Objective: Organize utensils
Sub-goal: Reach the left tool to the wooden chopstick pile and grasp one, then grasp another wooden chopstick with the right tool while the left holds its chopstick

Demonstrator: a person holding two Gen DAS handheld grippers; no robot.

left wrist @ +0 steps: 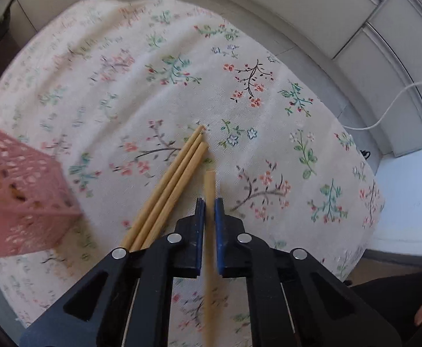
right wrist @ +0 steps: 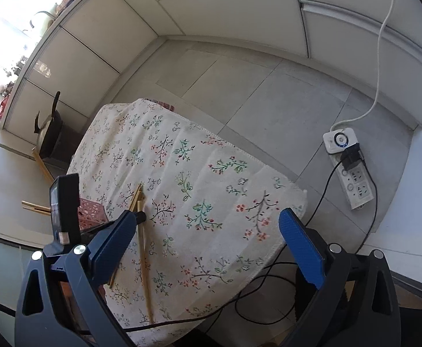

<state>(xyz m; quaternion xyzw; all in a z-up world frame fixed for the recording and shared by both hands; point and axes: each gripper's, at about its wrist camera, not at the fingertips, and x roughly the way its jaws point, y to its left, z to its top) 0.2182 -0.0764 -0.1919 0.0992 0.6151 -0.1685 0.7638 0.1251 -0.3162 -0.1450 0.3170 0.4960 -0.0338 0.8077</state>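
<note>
Three wooden chopsticks are seen lying together on the floral cloth of the worktop, just right of the pink basket. One further chopstick is clamped between the nearly closed blue pads of the left hand-held gripper, just right of the three. Well right of the basket, the right hand-held gripper is held wide open with nothing in it.

No readable text, brand, number or sign anywhere in either view. Only floral print on the tablecloth, and blurred, illegible socket markings on the power strip on the floor.
</note>
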